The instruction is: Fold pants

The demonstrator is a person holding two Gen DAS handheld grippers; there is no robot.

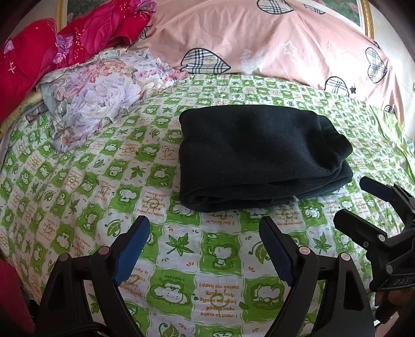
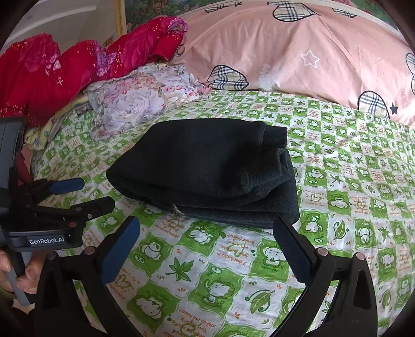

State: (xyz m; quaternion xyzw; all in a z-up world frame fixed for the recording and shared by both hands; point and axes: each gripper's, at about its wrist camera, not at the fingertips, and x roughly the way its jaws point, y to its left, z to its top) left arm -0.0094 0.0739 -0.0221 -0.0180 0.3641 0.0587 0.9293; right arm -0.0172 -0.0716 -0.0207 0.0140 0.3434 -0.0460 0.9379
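Note:
The dark pants (image 1: 259, 155) lie folded into a thick rectangular bundle on the green-and-white patterned bed sheet (image 1: 181, 259). They also show in the right wrist view (image 2: 207, 171). My left gripper (image 1: 205, 233) is open and empty, just short of the bundle's near edge. My right gripper (image 2: 207, 233) is open and empty, its right fingertip (image 2: 282, 228) close to the bundle's near right corner. The right gripper shows in the left wrist view (image 1: 358, 204) at the right, and the left gripper shows in the right wrist view (image 2: 90, 194) at the left.
A pink duvet with plaid hearts (image 1: 272, 44) runs along the back. A floral cloth (image 1: 103, 93) and red bedding (image 1: 33, 57) are heaped at the back left. A gilt picture frame (image 1: 368, 20) stands behind the bed.

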